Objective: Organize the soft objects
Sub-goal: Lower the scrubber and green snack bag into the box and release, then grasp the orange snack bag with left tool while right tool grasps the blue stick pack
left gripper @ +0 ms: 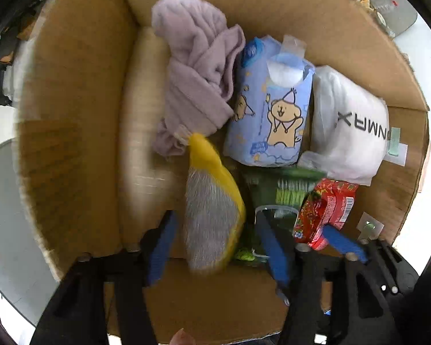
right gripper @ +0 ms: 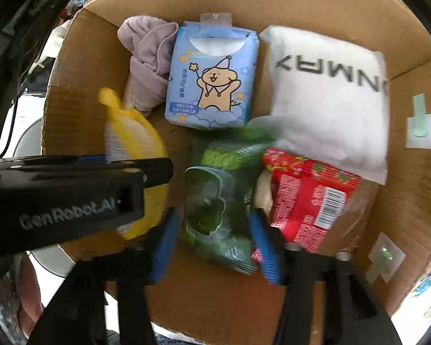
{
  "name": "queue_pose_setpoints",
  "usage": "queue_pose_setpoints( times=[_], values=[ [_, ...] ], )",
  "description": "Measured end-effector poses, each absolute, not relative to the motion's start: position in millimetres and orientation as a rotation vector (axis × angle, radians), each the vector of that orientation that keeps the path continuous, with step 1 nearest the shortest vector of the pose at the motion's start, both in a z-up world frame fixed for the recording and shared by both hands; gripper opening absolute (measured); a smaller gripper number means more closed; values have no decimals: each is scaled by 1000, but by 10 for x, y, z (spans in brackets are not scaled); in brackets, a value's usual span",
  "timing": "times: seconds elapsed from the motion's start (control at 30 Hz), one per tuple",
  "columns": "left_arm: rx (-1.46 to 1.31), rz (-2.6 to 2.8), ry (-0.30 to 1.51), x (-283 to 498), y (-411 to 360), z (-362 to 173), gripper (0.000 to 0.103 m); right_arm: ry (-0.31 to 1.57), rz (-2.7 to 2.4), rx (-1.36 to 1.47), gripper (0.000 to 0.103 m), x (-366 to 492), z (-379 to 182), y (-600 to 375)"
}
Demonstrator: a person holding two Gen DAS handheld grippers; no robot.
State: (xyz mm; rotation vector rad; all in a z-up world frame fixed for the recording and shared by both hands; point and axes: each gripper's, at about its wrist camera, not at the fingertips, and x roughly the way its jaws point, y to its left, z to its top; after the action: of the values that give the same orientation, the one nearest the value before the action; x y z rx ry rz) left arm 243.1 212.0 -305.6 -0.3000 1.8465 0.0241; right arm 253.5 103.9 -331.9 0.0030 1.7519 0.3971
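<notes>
Sponge [left gripper: 212,215] lengthwise between parted left claw [left gripper: 215,241] | green pack [right gripper: 218,201] framed by parted right claw [right gripper: 212,244], grip unconfirmed

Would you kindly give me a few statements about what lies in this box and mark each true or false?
1. The blue tissue pack lies between the purple cloth and the white bag. True.
2. The left tongs straddle the yellow sponge. True.
3. The green pack sits outside the box. False: it lies inside, between the right tongs.
4. The red packet lies beside the green pack. True.
5. The white bag is plain, without lettering. False: black letters run across it.
6. The right tongs are clamped on the purple cloth. False: they are open around the green pack, far from the cloth.
</notes>
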Motion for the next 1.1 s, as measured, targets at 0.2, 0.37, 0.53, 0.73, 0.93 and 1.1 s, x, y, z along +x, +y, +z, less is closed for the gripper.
queue_pose_setpoints(
  times=[0.2,0.37,0.53,0.73,0.93,1.1],
  values=[
    [-257,50,1773,2378,2164,-2678,72,1710,351,-11,74,2533,-3028,915],
    [-217,63,1694,2128,2084,-2253,72,1664,313,-5,75,2298,-2628,679],
    [-170,91,1597,1845,2039,-1956,72,1589,267,-29,75,2126,-2325,438],
    [-124,123,1505,1641,1879,-1771,72,1506,232,-44,75,1842,-1964,273],
    [-83,140,1409,1375,1760,-1446,95,1411,218,-29,84,1600,-1666,113],
    [-68,161,1351,1223,1683,-1275,99,1381,231,4,84,1439,-1448,-3]
  ],
)
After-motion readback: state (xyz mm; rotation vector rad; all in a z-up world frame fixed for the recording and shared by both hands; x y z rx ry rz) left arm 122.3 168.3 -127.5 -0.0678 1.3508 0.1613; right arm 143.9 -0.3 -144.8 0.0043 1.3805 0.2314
